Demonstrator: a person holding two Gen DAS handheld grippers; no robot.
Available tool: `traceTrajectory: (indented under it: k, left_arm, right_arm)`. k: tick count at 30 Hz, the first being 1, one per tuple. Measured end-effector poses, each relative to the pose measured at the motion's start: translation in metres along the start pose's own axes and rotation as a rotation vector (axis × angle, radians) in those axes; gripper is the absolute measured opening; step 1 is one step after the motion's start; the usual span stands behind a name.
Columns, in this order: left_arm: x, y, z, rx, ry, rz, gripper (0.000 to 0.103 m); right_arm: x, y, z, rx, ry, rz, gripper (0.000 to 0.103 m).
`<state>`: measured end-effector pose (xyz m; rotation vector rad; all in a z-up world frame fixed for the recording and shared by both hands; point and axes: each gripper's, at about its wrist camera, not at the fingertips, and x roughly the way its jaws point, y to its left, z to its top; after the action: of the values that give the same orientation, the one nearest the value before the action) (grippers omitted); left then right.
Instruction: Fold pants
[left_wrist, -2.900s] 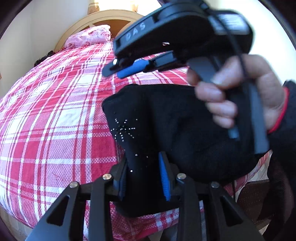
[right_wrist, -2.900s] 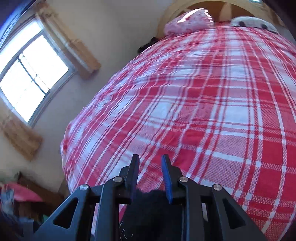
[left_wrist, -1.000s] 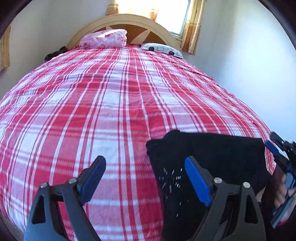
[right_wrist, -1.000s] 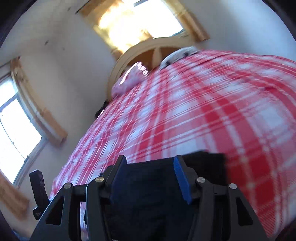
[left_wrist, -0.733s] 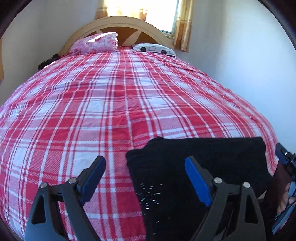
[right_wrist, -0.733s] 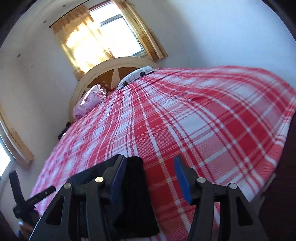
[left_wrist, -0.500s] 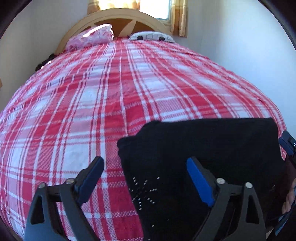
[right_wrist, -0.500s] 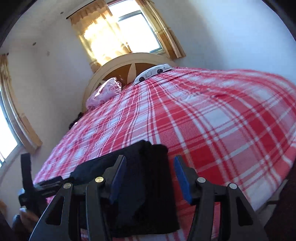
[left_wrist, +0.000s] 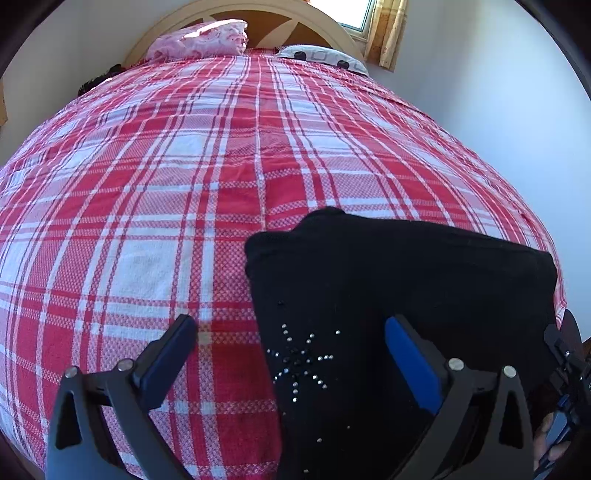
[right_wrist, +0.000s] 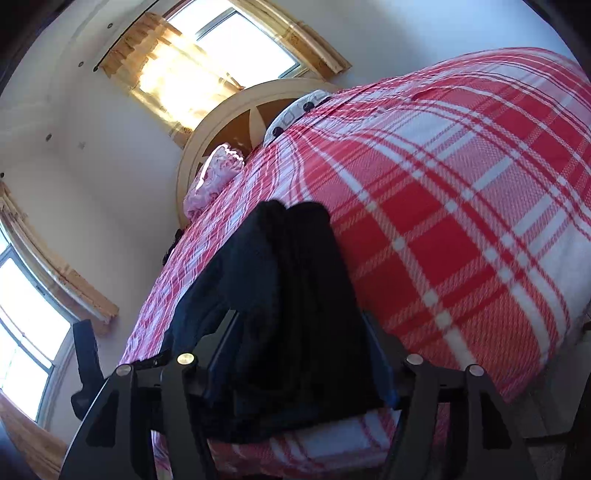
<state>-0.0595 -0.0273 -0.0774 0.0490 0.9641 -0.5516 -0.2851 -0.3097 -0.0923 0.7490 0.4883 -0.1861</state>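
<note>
A: Where are the pants?

B: The black pants (left_wrist: 399, 280) lie folded in a flat block on the red checked bed (left_wrist: 184, 166), near its front edge. Little shiny dots make a star on them.

A: What about the left claw (left_wrist: 291, 354)?

B: It is wide open and still opening. One finger is over the pants, one over the bed cover.

A: And the right claw (right_wrist: 299, 354)?

B: It is opening too. The pants sit between its fingers, but I cannot tell if they touch. Pillows (left_wrist: 207, 42) lie far behind.
</note>
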Motion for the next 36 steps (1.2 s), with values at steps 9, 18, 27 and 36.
traceTrajectory:
  k: [9, 18, 27, 36]
  left_arm:
    - [-0.005, -0.007, -0.006, 0.012, 0.031, -0.015, 0.094]
    - [-0.007, -0.01, -0.005, 0.005, 0.046, -0.095, 0.068]
    - [-0.004, 0.003, -0.007, -0.058, 0.051, -0.199, 0.058]
    - [-0.009, 0.003, -0.008, -0.058, 0.038, -0.21, 0.039]
  right_arm:
    - [0.01, 0.03, -0.002, -0.192, 0.084, -0.121, 0.067]
    - [0.008, 0.027, -0.003, -0.162, 0.062, -0.135, 0.062]
    - [0.008, 0.03, -0.003, -0.181, 0.06, -0.141, 0.047]
    - [0.009, 0.036, -0.003, -0.212, 0.057, -0.137, 0.039]
